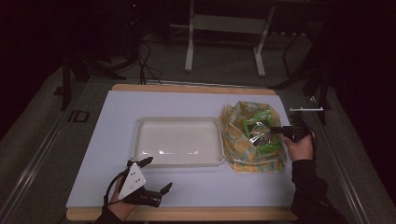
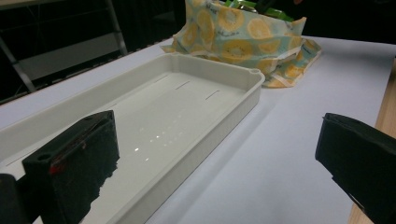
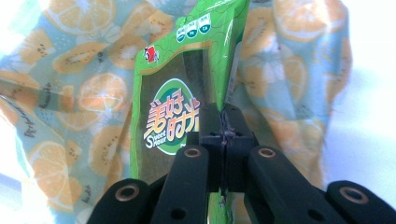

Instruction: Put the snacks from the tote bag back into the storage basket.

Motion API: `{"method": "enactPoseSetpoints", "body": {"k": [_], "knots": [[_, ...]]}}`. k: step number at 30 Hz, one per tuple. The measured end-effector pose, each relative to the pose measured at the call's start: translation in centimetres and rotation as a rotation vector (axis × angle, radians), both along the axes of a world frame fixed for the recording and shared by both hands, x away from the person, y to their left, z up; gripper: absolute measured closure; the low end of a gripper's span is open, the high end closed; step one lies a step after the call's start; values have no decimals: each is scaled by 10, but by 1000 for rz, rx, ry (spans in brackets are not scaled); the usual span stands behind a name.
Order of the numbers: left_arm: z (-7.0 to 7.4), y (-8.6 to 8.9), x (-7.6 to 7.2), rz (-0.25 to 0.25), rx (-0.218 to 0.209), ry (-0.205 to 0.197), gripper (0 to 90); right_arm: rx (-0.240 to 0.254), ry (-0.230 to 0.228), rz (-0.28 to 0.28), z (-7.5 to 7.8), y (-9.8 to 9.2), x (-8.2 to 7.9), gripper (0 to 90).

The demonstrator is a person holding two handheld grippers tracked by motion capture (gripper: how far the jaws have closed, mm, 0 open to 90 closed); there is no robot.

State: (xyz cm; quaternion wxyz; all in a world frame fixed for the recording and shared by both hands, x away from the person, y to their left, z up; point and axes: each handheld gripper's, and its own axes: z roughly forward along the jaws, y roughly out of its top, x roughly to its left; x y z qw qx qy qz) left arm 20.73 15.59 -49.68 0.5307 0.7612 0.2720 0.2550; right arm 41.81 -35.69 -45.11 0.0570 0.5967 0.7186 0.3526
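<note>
The right gripper (image 1: 275, 130) pinches the green packet (image 3: 187, 93) over the fruit-print bag (image 1: 243, 140), just beside the white tray (image 1: 140, 140); the left gripper (image 1: 156, 175) stands spread near the tray's front edge

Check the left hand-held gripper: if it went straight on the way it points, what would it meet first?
Probably the white tray: the left hand-held gripper, open, aims along its near wall. Beyond lies the fruit-print bag. Depth is unclear.
</note>
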Motion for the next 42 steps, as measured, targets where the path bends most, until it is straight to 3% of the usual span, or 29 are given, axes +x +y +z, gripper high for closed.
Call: {"method": "enactPoseSetpoints", "body": {"k": [15,28,42], "knots": [[0,0,0,1,4,-1,2,15,-30,-42,15,-20,-12,889],[0,-1,0,1,10,-3,2,67,-38,-72,25,-35,-22,889],[0,-1,0,2,13,-10,2,86,-79,-98,46,-47,-35,889]]}}
